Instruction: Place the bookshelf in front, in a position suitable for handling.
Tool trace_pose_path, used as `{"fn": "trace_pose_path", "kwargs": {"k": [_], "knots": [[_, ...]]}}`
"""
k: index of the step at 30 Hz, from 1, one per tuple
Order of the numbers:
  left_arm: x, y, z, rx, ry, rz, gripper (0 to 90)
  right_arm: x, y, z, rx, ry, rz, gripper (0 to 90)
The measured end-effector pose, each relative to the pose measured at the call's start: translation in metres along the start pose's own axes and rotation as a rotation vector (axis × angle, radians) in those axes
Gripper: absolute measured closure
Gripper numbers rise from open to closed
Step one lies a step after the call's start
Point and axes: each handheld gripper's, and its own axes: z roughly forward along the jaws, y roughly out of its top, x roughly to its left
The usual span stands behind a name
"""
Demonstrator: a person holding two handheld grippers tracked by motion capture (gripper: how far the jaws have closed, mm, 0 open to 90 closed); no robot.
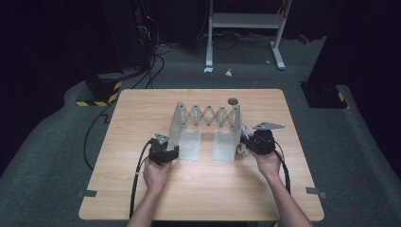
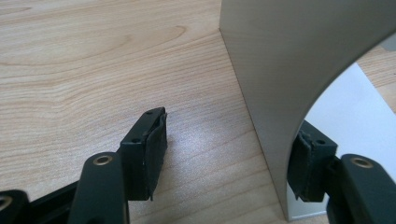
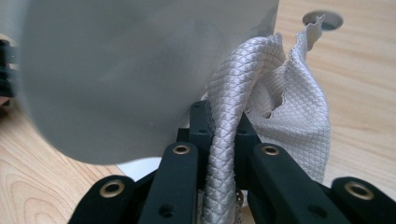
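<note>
A grey metal folding rack (image 1: 208, 116) stands mid-table, its scissor lattice joining two upright end plates. My left gripper (image 1: 172, 152) sits at the left end plate (image 2: 271, 70); its jaws are open and straddle the plate's lower edge. The left pad (image 2: 152, 149) stands clear of the plate, over bare wood. My right gripper (image 1: 246, 144) is beside the right end plate (image 3: 116, 79), shut on a pale grey quilted cloth (image 3: 275, 93). The cloth runs up between the two jaws (image 3: 224, 121) and bunches against the plate. In the high view the cloth (image 1: 242, 147) shows as a small pale patch.
A round grey disc (image 1: 232, 100) lies in the wooden tabletop (image 1: 198, 189) behind the rack, also seen as a disc (image 3: 322, 18) past the cloth. Cables trail from both grippers toward the near edge. A white frame (image 1: 246, 28) stands on the floor beyond the table.
</note>
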Motion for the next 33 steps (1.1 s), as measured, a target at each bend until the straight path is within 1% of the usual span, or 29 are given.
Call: {"fn": "trace_pose_path", "kwargs": {"k": [4, 9, 17, 20, 24, 28, 30, 31, 33], "knots": [[0.000, 0.000, 0.000, 0.000, 0.000, 0.000, 37.7, -0.003, -0.006, 0.008, 0.023, -0.001, 0.009, 84.2], [0.000, 0.000, 0.000, 0.000, -0.001, 0.001, 37.7, -0.006, -0.013, 0.018, 0.046, 0.004, 0.035, 84.2], [0.000, 0.000, 0.000, -0.001, -0.002, 0.000, 38.0, -0.012, -0.024, 0.036, 0.099, 0.003, 0.061, 84.2], [0.000, 0.000, 0.000, -0.001, -0.002, 0.000, 38.0, -0.012, -0.026, 0.039, 0.109, 0.006, 0.064, 84.1], [0.000, 0.000, 0.000, -0.001, -0.004, 0.000, 38.2, -0.013, -0.023, 0.037, 0.105, 0.013, 0.063, 84.0], [0.000, 0.000, 0.000, -0.001, -0.007, 0.001, 38.8, -0.013, -0.016, 0.028, 0.067, 0.033, 0.072, 83.9], [0.000, 0.000, 0.000, -0.001, -0.006, 0.001, 38.9, -0.012, -0.011, 0.023, 0.059, 0.035, 0.059, 83.9], [0.000, 0.000, 0.000, -0.001, -0.007, 0.002, 38.9, -0.012, -0.009, 0.020, 0.044, 0.038, 0.050, 83.9], [0.000, 0.000, 0.000, -0.002, -0.006, 0.002, 38.9, -0.013, -0.006, 0.015, 0.032, 0.049, 0.053, 83.9]]}}
